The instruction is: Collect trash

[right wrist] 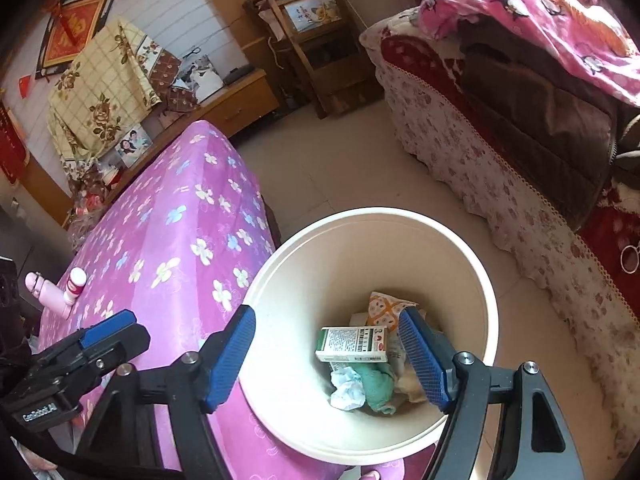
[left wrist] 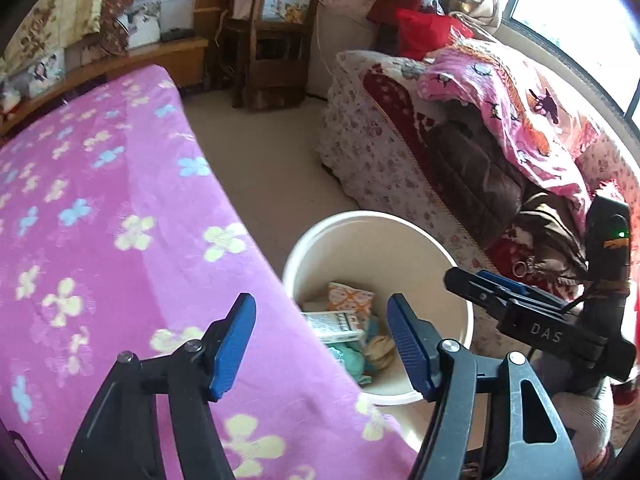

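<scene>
Trash lies at the bottom of a cream round bin (right wrist: 372, 240) that stands on the tiled floor (right wrist: 320, 168) between the purple flowered table (right wrist: 168, 232) and a sofa with a floral cover (right wrist: 472, 152). In the right wrist view the bin fills the centre toward 6 o'clock, and inside it sit a green and white carton (right wrist: 352, 345), an orange patterned packet (right wrist: 386, 306), a crumpled white tissue (right wrist: 347, 390) and a teal cloth wad (right wrist: 378, 386). The right hand-held gripper (right wrist: 326, 360) hangs above the bin mouth, its blue pads spread wide with nothing between them. The left hand-held gripper (left wrist: 322, 344) is likewise spread wide and empty, over the table's edge with the bin at its 1 o'clock. At 9 o'clock in the right wrist view a pink bottle (right wrist: 46, 292) and a small white bottle with a red label (right wrist: 75, 283) rest on the table's corner. A pink blanket (left wrist: 516, 120) is draped over the sofa at 2 o'clock in the left wrist view.
</scene>
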Demonstrator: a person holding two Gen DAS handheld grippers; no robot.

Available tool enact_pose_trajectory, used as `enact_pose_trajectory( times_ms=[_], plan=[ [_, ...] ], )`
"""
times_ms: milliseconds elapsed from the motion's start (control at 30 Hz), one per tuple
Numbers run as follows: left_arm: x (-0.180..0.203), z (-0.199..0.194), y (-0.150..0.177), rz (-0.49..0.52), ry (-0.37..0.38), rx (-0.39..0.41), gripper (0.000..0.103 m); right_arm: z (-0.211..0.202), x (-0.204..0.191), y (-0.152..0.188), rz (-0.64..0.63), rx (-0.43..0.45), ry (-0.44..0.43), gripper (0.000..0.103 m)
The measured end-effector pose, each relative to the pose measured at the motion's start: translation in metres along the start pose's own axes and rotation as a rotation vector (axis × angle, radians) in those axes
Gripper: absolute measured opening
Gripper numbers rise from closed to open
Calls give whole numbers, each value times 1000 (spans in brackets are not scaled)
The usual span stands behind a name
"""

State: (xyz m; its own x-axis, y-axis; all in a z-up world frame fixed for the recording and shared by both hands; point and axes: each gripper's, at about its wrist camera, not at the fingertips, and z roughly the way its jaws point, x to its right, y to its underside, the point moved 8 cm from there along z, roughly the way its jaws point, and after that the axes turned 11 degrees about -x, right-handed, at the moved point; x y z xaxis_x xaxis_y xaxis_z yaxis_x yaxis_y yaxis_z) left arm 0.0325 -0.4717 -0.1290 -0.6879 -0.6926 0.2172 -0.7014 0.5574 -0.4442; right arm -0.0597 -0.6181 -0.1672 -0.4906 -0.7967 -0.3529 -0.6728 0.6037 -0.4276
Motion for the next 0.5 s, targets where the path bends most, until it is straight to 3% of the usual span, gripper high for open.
enact_pose_trajectory(
  times_ms=[233, 500],
  plan=[
    [-24, -44, 11, -13, -122, 110, 69, -34, -37, 6, -95, 112, 105, 78],
    [-52, -94, 36, -38, -192, 202, 69, -62, -87, 31, -147, 158, 103, 78]
  ],
)
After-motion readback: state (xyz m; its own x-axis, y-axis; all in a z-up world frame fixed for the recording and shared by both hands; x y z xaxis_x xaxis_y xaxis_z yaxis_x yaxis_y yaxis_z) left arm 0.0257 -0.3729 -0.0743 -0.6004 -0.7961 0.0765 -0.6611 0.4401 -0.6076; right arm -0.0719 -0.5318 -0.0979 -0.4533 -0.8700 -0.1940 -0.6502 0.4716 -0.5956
